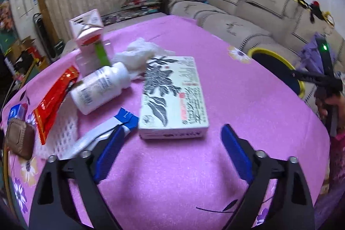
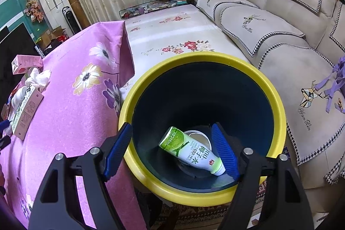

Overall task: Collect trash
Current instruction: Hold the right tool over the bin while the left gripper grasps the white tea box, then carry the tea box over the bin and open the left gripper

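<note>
While your right gripper (image 2: 172, 152) hangs spread over the bin (image 2: 278, 100), lower centre, a bottle (image 2: 189, 150) lies inside; your left gripper (image 1: 172, 141) is spread too.

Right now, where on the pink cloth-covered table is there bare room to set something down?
Bare cloth lies right of the flat white leaf-printed box, out to the pink flowered tablecloth's edge by the yellow-rimmed bin. Left of the box is crowded: white pill bottle, crumpled tissue, red wrapper.

The green-and-white bottle (image 2: 190, 151) lying in the bin between the right gripper's fingers reads "100" beside large Chinese characters. Beyond the fingers, the sofa cover (image 2: 306, 122) bears a cursive signature, not clearly legible. Print on the box (image 1: 172, 98) ahead of the left fingers is unreadable.
</note>
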Demonstrator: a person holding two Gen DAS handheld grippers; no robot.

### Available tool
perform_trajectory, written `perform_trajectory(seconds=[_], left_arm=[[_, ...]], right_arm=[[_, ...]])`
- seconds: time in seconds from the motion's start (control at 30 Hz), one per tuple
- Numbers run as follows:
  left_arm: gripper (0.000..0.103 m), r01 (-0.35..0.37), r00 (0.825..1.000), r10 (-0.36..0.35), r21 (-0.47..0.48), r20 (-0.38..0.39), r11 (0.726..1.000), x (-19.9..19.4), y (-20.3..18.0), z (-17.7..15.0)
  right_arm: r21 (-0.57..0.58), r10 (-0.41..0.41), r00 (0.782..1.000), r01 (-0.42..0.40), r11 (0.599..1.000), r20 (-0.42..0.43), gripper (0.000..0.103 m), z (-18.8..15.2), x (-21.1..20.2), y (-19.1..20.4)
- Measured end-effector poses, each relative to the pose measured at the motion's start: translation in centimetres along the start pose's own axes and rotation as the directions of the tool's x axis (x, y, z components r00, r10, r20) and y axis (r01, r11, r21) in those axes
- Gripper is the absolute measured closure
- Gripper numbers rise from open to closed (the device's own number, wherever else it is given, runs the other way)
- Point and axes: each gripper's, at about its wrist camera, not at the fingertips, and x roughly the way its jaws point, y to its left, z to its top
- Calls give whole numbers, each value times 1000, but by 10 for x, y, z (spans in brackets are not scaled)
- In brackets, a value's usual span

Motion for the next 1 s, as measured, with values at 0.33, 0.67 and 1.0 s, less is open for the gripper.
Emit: perform_trajectory(seconds=[0.33, 0.67, 1.0], left_arm=[[9, -51, 996, 51, 3, -66, 999, 33, -19, 38], [11, -173, 964, 177, 33, -200, 984, 77, -28, 62], [31, -151, 965, 147, -1, -216, 989, 61, -41, 48]], right_arm=[[-7, 1, 1000, -1, 1000, 1, 31, 0, -2, 2], [9, 8, 1000, -8, 1000, -2, 31, -1, -2, -7], [20, 28, 1000, -29, 999, 8, 31, -3, -9, -13]])
